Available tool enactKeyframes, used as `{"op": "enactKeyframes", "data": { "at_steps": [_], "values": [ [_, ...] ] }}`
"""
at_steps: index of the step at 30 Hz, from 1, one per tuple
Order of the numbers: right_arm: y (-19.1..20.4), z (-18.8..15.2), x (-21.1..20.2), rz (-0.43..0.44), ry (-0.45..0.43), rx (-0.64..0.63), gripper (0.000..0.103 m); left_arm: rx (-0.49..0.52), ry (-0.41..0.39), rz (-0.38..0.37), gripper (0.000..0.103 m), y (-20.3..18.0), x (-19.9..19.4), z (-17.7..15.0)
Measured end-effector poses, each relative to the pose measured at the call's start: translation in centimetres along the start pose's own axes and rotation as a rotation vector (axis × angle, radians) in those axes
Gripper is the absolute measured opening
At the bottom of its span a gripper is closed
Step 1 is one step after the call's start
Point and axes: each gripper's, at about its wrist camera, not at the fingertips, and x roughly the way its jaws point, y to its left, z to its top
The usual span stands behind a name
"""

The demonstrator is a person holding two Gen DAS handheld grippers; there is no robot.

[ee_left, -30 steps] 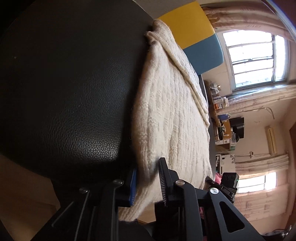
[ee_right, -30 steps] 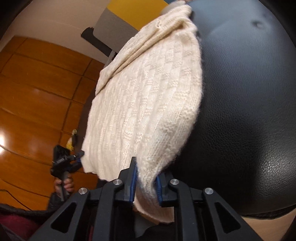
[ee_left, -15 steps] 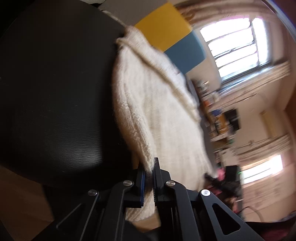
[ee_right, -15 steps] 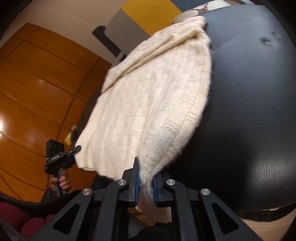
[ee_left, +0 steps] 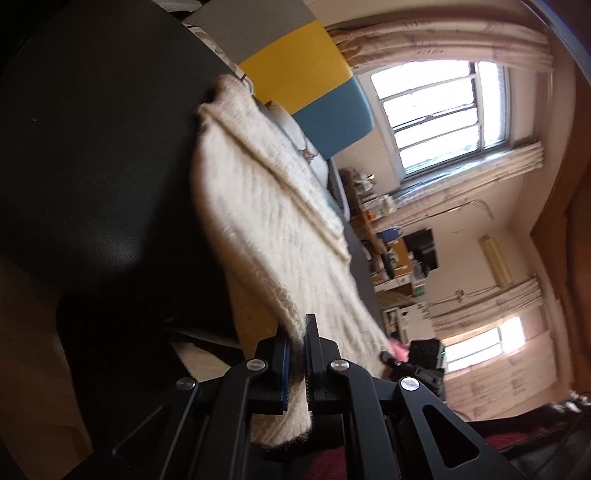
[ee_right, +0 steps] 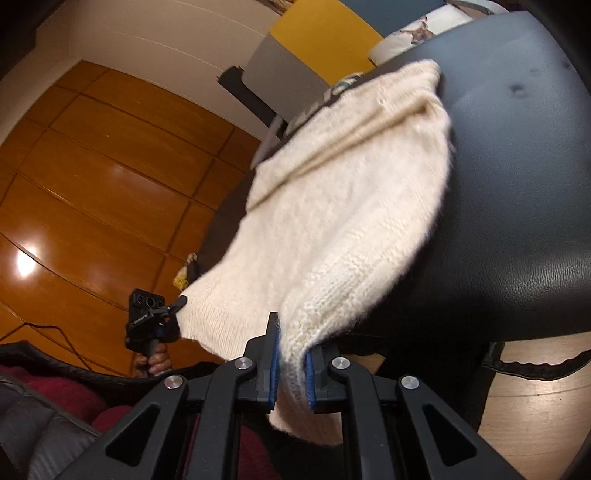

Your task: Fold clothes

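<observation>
A cream knitted sweater (ee_left: 266, 206) stretches from the black leather seat (ee_left: 92, 147) toward me, lifted off the near edge. My left gripper (ee_left: 296, 354) is shut on one near corner of the sweater. My right gripper (ee_right: 291, 354) is shut on the other near corner of the sweater (ee_right: 343, 221). The sweater's far end rests bunched on the black leather seat (ee_right: 517, 184). In the right wrist view the left gripper (ee_right: 177, 304) shows at the sweater's other corner, held by a hand.
A yellow, grey and blue panel (ee_left: 295, 70) stands behind the seat. A cluttered shelf (ee_left: 391, 254) and windows (ee_left: 436, 114) are at the right. Wooden wall panels (ee_right: 92, 184) are at the left of the right wrist view. A patterned cushion (ee_right: 417, 33) lies beyond the seat.
Both grippers have pulled the sweater's near edge back and up off the seat. The left jaws closed tighter on the corner. The sweater slid toward me.
</observation>
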Motion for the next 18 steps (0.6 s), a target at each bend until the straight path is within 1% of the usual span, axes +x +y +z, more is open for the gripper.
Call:
{"op": "enactKeyframes", "data": {
  "at_steps": [6,9,11,13,16,18],
  "values": [
    [0.5,3.0,0.0,0.006,-0.041,-0.02,0.009,0.038,-0.043,-0.083,0.006,-2.6,0.0,3.5],
    [1.0,5.2,0.3,-0.008,-0.067,-0.027,0.009,0.07,-0.049,-0.106,0.006,-4.2,1.4,6.1],
    [0.9,7.0,0.2,-0.008,-0.09,-0.022,0.009,0.085,-0.064,-0.109,0.006,-4.4,1.2,7.3],
    [0.6,8.8,0.0,-0.005,-0.106,-0.018,0.009,0.088,-0.078,-0.128,0.006,-4.6,1.4,8.9],
    [0.0,11.5,0.3,-0.014,-0.125,-0.012,0.009,0.102,-0.101,-0.133,0.006,-5.1,2.2,11.5],
    [-0.9,13.8,1.1,-0.024,-0.136,0.002,0.009,0.104,-0.108,-0.13,0.006,-5.1,3.3,13.9]
  ]
}}
